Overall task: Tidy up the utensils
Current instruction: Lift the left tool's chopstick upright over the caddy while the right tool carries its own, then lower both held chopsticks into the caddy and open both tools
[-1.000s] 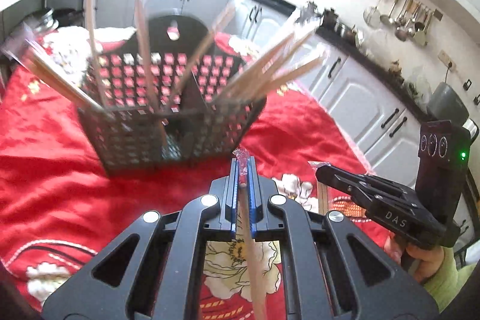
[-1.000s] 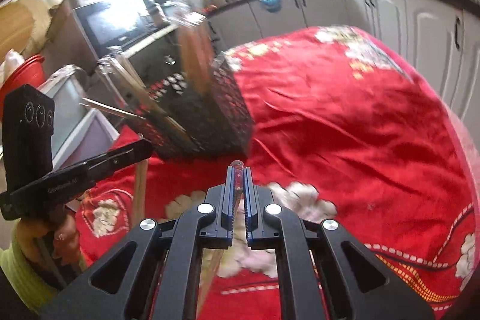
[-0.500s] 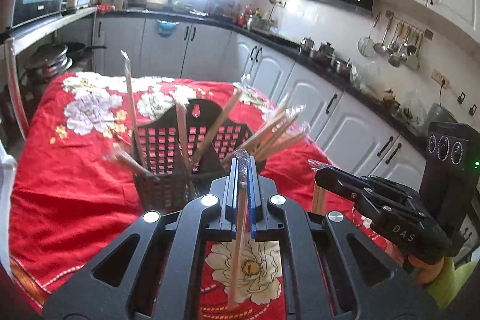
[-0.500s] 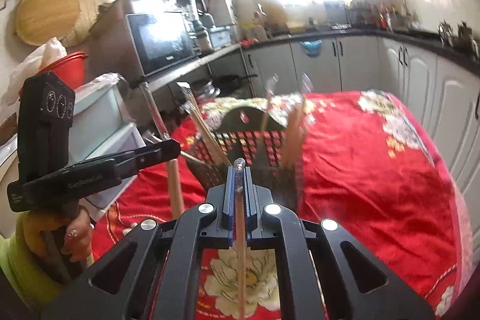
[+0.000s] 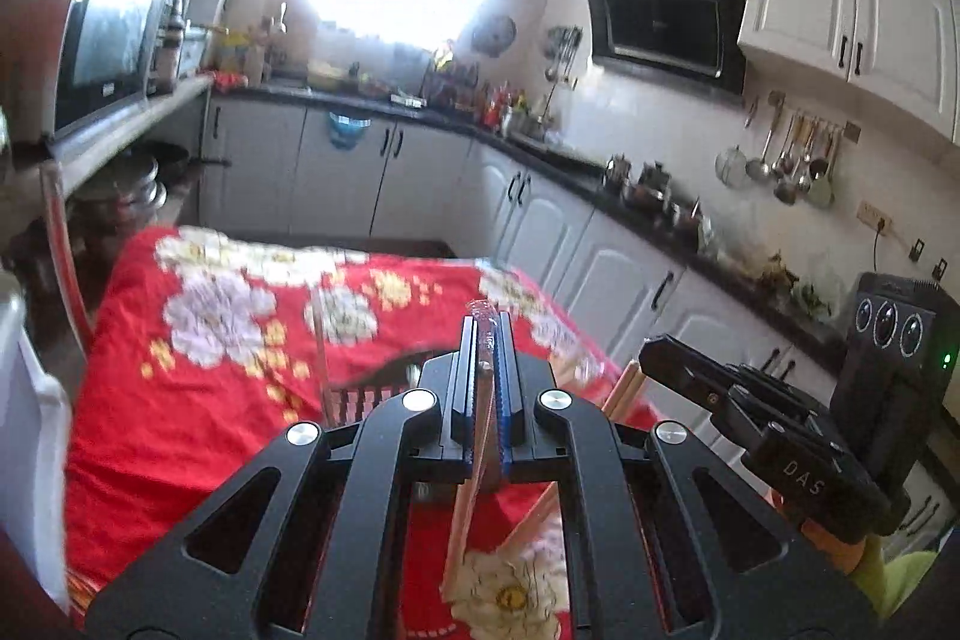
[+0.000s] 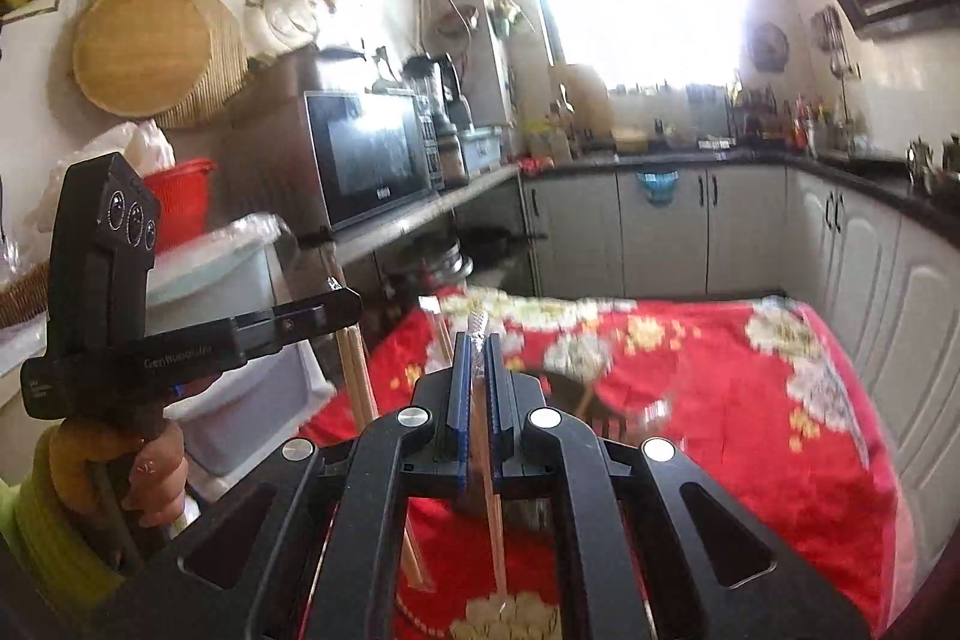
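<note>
1. Left wrist view: the left gripper [image 5: 486, 340] is clenched on a plastic-wrapped pair of wooden chopsticks [image 5: 465, 490] that hangs below its blue pads over the red floral tablecloth [image 5: 180, 400]. The black plastic lattice utensil basket [image 5: 372, 391] is blurred, just behind the fingers. The right gripper [image 5: 651, 352] grasps another wrapped pair [image 5: 624, 388].

2. Right wrist view: the right gripper [image 6: 476, 346] is clamped on its wrapped wooden chopsticks [image 6: 489, 508]. The left gripper [image 6: 354, 307], at left in a hand [image 6: 153, 472], holds chopsticks [image 6: 360, 376].

Red tablecloth [image 5: 180, 430] with white flowers, white cabinets [image 5: 336, 184], black claws
</note>
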`<state>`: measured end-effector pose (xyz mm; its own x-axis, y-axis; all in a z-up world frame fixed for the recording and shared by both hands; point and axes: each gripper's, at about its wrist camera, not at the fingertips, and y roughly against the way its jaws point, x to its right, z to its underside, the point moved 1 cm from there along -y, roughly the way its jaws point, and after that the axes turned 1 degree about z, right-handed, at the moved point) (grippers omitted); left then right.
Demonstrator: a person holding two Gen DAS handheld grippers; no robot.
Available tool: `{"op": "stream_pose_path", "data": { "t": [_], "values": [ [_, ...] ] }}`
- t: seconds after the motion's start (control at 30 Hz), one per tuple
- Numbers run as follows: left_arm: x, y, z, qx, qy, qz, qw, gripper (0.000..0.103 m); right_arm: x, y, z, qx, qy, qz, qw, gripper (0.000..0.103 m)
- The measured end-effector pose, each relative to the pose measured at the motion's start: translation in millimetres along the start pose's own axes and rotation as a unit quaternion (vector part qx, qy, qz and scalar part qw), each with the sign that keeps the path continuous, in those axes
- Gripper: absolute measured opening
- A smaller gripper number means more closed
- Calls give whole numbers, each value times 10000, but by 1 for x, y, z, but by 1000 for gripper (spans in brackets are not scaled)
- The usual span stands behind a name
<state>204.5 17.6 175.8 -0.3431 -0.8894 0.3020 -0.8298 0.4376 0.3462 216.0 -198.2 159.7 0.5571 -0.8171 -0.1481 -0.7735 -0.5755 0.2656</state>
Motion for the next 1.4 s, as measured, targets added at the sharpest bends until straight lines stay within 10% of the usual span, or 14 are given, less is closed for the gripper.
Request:
{"op": "stream_pose_path", "data": {
  "t": [0.57, 1.4],
  "values": [
    [-6, -16, -79, 741, -229, -568, 9954, 2, 2, -27, -59, 649, 218, 14, 9977, 5],
    [-47, -93, -26, 259, 6, -854, 9960, 3, 37, -90, 0, 232, -11, 344, 9991, 5]
  ]
}}
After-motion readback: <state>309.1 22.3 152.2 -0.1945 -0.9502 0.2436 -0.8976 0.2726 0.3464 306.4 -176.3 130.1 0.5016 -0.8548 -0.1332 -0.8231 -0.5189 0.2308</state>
